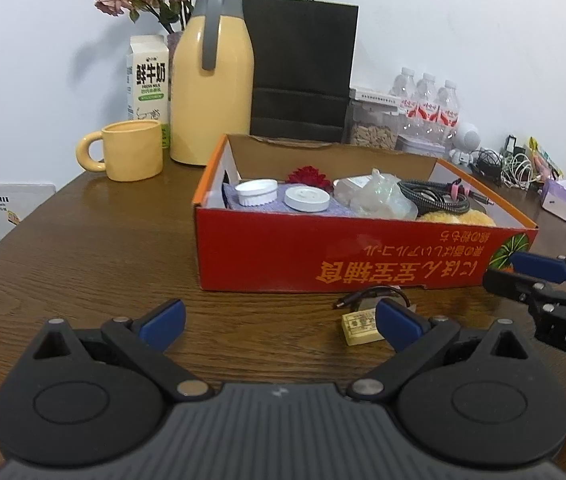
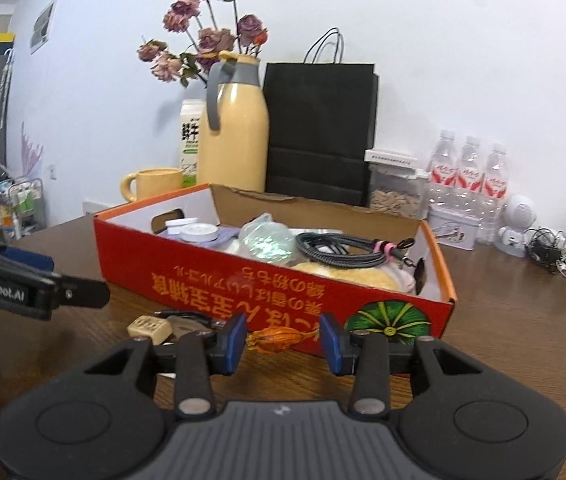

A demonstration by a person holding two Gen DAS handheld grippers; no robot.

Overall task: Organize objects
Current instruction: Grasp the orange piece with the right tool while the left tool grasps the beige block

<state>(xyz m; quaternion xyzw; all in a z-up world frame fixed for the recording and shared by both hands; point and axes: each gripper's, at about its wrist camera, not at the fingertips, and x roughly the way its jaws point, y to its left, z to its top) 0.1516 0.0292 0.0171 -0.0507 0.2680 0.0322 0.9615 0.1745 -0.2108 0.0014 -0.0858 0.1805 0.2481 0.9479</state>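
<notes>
A red cardboard box (image 1: 323, 256) stands open on the brown table; it also shows in the right wrist view (image 2: 211, 280). It holds white lids, a clear plastic bag, a coiled black cable (image 1: 435, 196) and yellow sponges. A small cream charger block (image 1: 359, 326) with a short black cable (image 1: 367, 296) lies on the table in front of the box; it also shows in the right wrist view (image 2: 149, 327). My left gripper (image 1: 279, 324) is open and empty, its right finger beside the block. My right gripper (image 2: 283, 340) is open and empty, close to the box's front wall.
Behind the box stand a yellow mug (image 1: 131, 154), a milk carton (image 1: 149, 80), a yellow thermos jug (image 1: 213, 80), a black paper bag (image 1: 303, 68), a jar of seeds (image 1: 373, 120) and water bottles (image 1: 427, 104). Tangled cables (image 1: 511, 168) lie at the far right.
</notes>
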